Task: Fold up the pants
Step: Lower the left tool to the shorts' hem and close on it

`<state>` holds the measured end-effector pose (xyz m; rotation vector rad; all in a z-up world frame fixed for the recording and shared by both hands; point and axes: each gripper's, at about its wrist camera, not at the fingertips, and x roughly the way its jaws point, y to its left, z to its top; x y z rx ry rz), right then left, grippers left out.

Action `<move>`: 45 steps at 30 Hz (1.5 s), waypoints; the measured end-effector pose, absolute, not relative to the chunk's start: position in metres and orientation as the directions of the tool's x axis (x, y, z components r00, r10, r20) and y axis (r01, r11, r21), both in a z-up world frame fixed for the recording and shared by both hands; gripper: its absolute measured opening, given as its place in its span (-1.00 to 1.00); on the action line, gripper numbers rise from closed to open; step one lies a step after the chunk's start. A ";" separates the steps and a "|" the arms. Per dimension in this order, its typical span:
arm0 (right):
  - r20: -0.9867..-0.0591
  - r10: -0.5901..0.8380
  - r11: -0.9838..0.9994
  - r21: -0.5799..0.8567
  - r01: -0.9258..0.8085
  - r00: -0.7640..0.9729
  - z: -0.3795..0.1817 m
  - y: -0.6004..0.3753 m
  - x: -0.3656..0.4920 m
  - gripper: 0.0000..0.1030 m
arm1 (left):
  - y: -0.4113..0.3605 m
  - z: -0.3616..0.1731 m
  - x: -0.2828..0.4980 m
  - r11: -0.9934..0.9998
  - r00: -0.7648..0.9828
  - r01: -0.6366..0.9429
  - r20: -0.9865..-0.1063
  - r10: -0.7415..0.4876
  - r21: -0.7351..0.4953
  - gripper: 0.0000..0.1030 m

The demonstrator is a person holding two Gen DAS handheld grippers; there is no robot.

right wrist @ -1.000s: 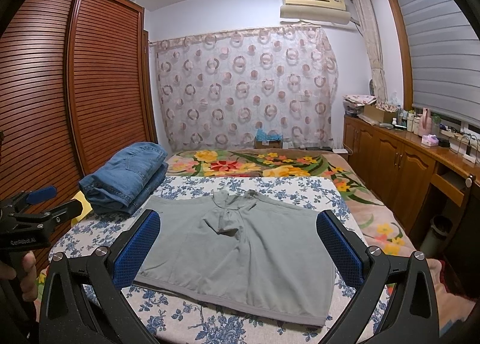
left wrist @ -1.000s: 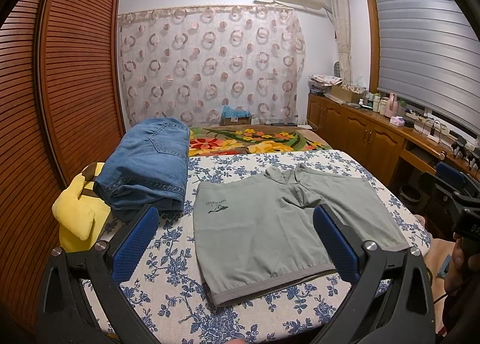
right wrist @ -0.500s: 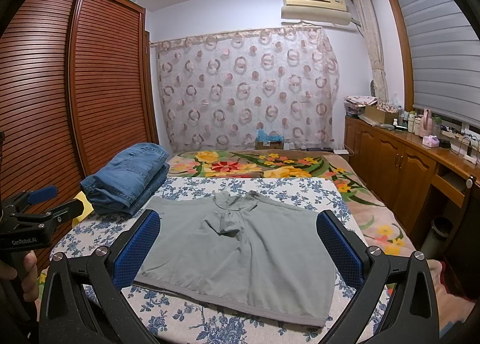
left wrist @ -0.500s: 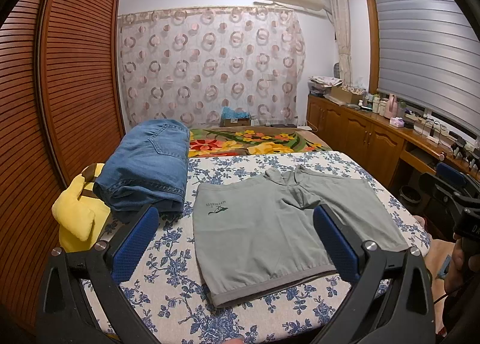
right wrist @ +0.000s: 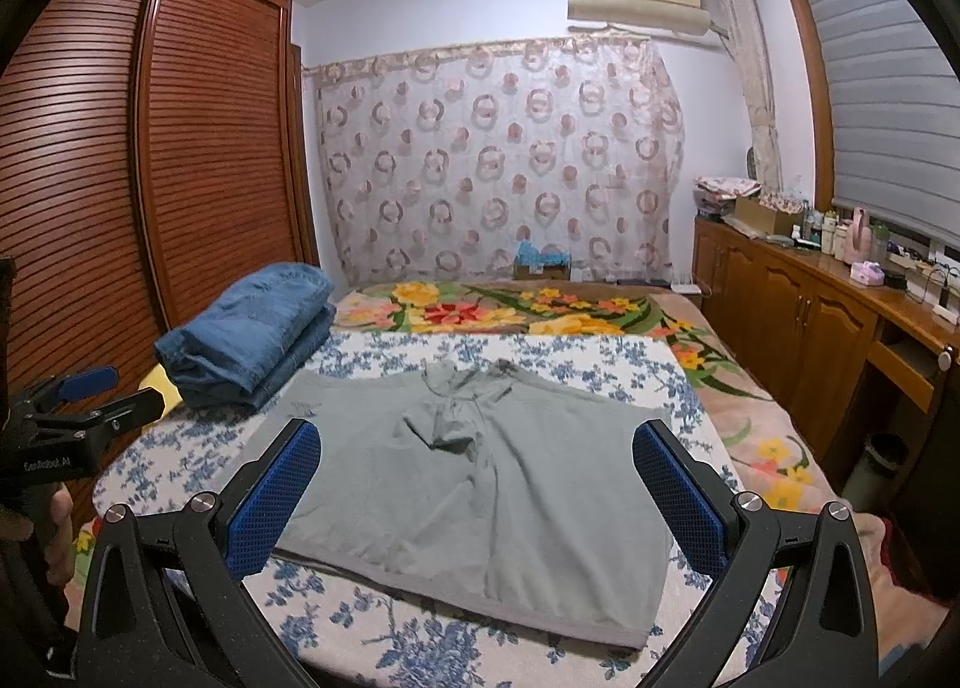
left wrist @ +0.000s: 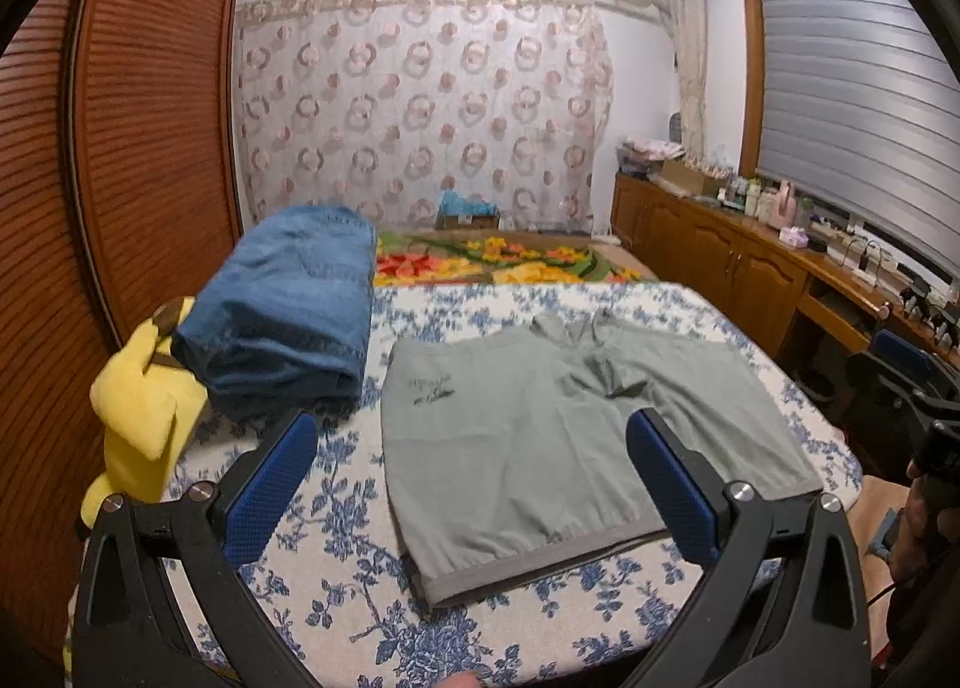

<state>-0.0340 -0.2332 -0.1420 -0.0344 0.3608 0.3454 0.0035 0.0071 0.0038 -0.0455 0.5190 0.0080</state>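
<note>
A pair of grey-green shorts (left wrist: 540, 436) lay spread flat on a bed covered with a blue-flowered sheet (left wrist: 336, 514), filling the middle of the near half, with the waistband hem running along the bed's near edge and the crumpled crotch area toward the far side. The fold had not begun, as far as could be judged: the shorts were fully open, both legs side by side, and every fold was still to be made.

The left gripper (left wrist: 471, 487) hung above the near edge with its blue pads wide apart, holding nothing and not touching the cloth. The right gripper (right wrist: 477, 499) hovered likewise over the near edge, its jaws wide apart and empty.

At the bed's left edge sat a stack of folded jeans (right wrist: 252, 328), apparently finished work, though whether they belonged to this task could not be told. Just beside the jeans, at the near left corner, a yellow soft toy (left wrist: 144, 412) was partly hidden behind them.

The left-wrist view was blurred, so the small dark print (left wrist: 429, 388) on the shorts could not be read. The near right corner of the shorts was covered by a gripper finger in both views. The person appeared only as a hand (right wrist: 57, 532) at the frame edge.
</note>
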 end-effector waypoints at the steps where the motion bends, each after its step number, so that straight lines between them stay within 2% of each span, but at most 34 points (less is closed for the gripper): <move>1: -0.357 0.323 0.941 0.027 -0.336 0.876 -0.143 -0.234 -0.033 1.00 | 0.008 0.000 0.006 0.999 0.860 -0.021 -0.510 -0.004 -0.043 1.00; 22: -0.533 0.270 0.944 -0.019 -0.331 0.802 -0.168 -0.238 -0.007 1.00 | 0.037 -0.066 0.027 0.998 0.781 -0.028 -0.624 -0.016 -0.062 1.00; 27: -0.580 0.266 0.937 -0.032 -0.348 0.770 -0.172 -0.237 -0.003 1.00 | 0.048 -0.078 0.027 0.992 0.760 -0.007 -0.646 -0.076 -0.125 1.00; 34: -0.611 0.255 0.940 -0.023 -0.339 0.750 -0.165 -0.244 -0.004 1.00 | 0.059 -0.091 0.021 0.990 0.743 -0.022 -0.665 -0.075 -0.137 0.99; 38: -0.623 0.239 0.944 -0.032 -0.329 0.745 -0.164 -0.244 -0.004 1.00 | 0.064 -0.098 0.019 0.990 0.728 -0.019 -0.680 -0.084 -0.142 0.84; 42: -0.646 0.224 0.947 -0.033 -0.320 0.729 -0.167 -0.242 -0.005 1.00 | 0.064 -0.103 0.016 0.989 0.710 -0.001 -0.697 -0.102 -0.145 0.54; 45: -0.663 0.220 0.952 -0.015 -0.306 0.716 -0.170 -0.244 -0.006 1.00 | 0.061 -0.102 0.012 0.977 0.700 0.043 -0.692 -0.178 -0.208 0.33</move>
